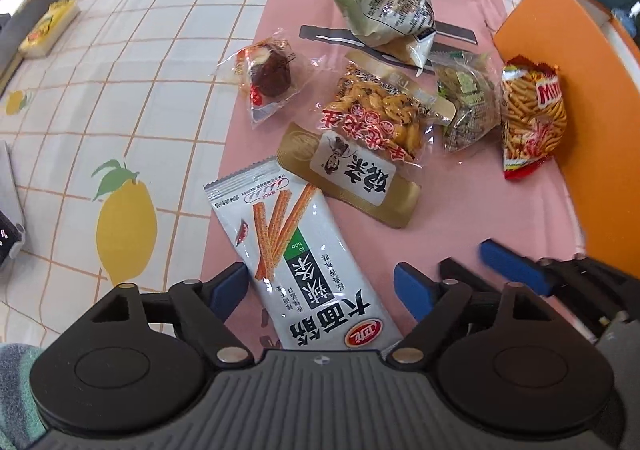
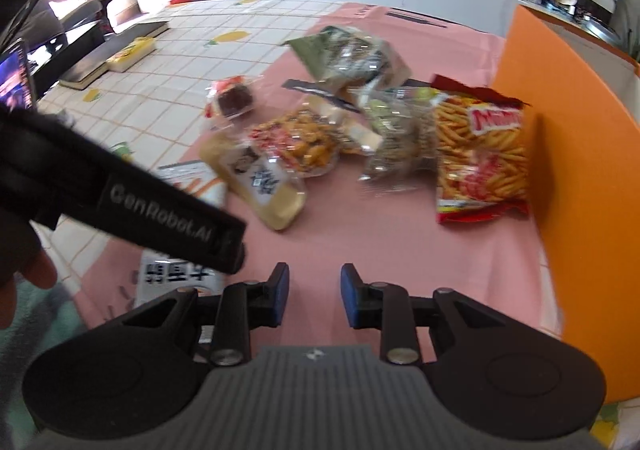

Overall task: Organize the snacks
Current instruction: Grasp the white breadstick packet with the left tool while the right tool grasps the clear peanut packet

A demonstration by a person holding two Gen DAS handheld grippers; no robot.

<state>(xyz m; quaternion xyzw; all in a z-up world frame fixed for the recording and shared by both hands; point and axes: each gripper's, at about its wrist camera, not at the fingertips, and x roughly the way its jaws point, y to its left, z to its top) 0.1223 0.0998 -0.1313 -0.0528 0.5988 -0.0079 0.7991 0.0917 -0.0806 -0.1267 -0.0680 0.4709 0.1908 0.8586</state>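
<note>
A desk (image 1: 120, 97) is covered by a lemon-print cloth with a pink mat (image 1: 420, 234) on it. The white stick-snack packet (image 1: 304, 270) is seen lying flat between the released, wide-spread fingers of the left gripper (image 1: 320, 290). Further snacks are clustered beyond, beside an orange box (image 2: 580, 169). The right gripper (image 2: 314, 296) is narrowed over bare mat, nothing grasped.

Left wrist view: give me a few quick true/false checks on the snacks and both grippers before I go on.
1. The left gripper stands wide open around the white spicy-stick packet. True.
2. The right gripper holds a packet. False: nothing is between its fingers.
3. The red chip bag lies beside the orange box. True.
4. All snacks lie on the lemon tablecloth. False: they lie on the pink mat.
</note>
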